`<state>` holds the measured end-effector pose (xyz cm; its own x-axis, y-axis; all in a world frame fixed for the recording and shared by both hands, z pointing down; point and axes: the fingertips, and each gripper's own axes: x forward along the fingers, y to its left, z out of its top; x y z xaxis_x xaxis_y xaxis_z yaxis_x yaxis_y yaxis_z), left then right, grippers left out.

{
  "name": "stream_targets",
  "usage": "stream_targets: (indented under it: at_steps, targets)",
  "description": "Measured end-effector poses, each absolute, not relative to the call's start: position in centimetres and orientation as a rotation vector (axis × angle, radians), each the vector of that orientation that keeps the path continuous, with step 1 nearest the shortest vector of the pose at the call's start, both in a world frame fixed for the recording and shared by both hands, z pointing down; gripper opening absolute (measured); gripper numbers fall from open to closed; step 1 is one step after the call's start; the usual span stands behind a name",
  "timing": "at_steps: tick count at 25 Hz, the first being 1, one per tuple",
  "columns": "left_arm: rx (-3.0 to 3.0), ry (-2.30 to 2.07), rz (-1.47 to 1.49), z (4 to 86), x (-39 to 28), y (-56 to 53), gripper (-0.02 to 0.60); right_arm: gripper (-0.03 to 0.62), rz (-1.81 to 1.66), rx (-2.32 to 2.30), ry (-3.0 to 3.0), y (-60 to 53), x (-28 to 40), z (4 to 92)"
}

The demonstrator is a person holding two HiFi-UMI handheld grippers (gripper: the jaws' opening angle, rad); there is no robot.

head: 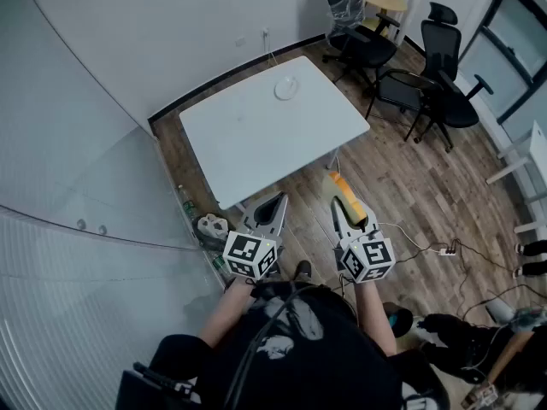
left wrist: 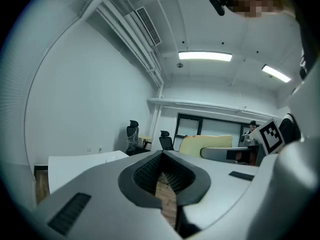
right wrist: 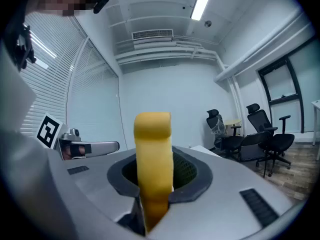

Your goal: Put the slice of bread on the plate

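A thick yellow slice of bread (right wrist: 153, 159) stands on edge between the jaws of my right gripper (right wrist: 155, 184), which is shut on it. From the head view the bread (head: 347, 191) sticks out ahead of that right gripper (head: 339, 207), over the wooden floor just short of the white table (head: 256, 135). A small white plate (head: 286, 88) sits near the table's far edge. My left gripper (head: 275, 202) is held level beside the right one. Its jaws (left wrist: 165, 176) are shut with nothing between them. The bread (left wrist: 205, 144) also shows off to the right in the left gripper view.
Several black office chairs (head: 436, 67) stand beyond the table at the right. Bottles and small items (head: 209, 225) lie on the floor by the table's near left corner. A power strip with cables (head: 444, 250) lies at the right. A glass wall runs along the left.
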<state>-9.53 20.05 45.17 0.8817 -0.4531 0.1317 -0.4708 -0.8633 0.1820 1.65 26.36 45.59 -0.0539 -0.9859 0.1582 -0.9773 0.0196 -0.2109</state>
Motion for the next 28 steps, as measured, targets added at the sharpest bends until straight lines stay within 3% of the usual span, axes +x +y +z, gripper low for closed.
stream_targets:
  at_steps: [28]
  targets:
    - [2.816,-0.721,0.176,47.3,-6.6,20.9,0.002,0.094,-0.532,-2.041,2.242,26.5,4.4,48.6]
